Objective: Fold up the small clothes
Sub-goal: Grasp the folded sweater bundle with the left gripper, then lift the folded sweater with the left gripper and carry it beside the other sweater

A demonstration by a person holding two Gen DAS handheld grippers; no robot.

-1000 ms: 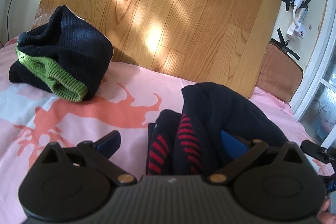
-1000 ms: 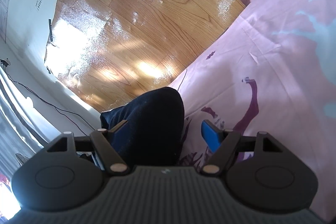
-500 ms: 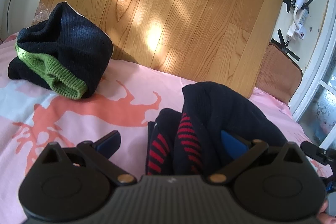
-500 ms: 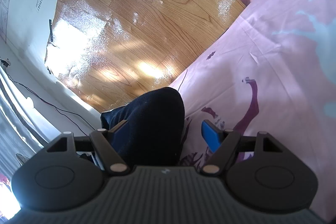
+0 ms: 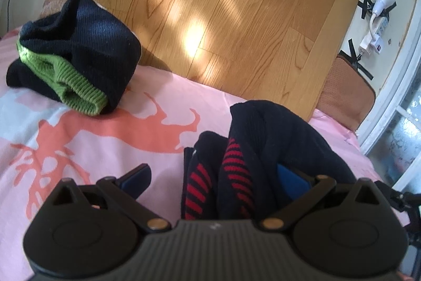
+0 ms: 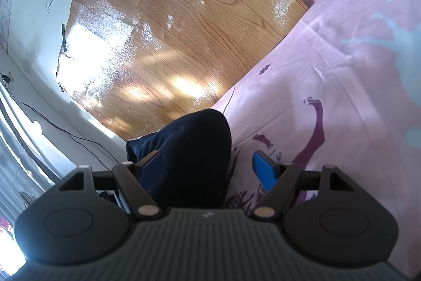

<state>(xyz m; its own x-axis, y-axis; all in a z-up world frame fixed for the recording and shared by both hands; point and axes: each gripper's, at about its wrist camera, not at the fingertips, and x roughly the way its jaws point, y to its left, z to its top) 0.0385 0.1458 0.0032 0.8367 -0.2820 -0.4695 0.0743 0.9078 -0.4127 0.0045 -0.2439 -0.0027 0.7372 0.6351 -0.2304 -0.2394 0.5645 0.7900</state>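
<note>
A dark navy sock pair with red stripes (image 5: 236, 170) lies bunched on the pink bedsheet (image 5: 163, 138), right in front of my left gripper (image 5: 214, 175). The jaws are wide open, with the sock between them and against the right finger (image 5: 292, 177). In the right wrist view the same dark sock (image 6: 192, 157) sits between the open jaws of my right gripper (image 6: 208, 167), close to the left finger; the right finger (image 6: 264, 170) stands apart from it. A folded navy sock bundle with green cuffs (image 5: 76, 57) rests at the far left.
The bed edge drops to a wooden floor (image 5: 223, 17) just beyond the socks. A brown cushion (image 5: 347, 94) lies at the far right corner. A power strip and plug (image 5: 373, 25) hang on the wall; a window frame (image 5: 394, 112) is at right.
Almost nothing: the left view has shifted slightly, and the green-cuffed bundle sits a little further left. Both grippers stay open around the dark sock.
</note>
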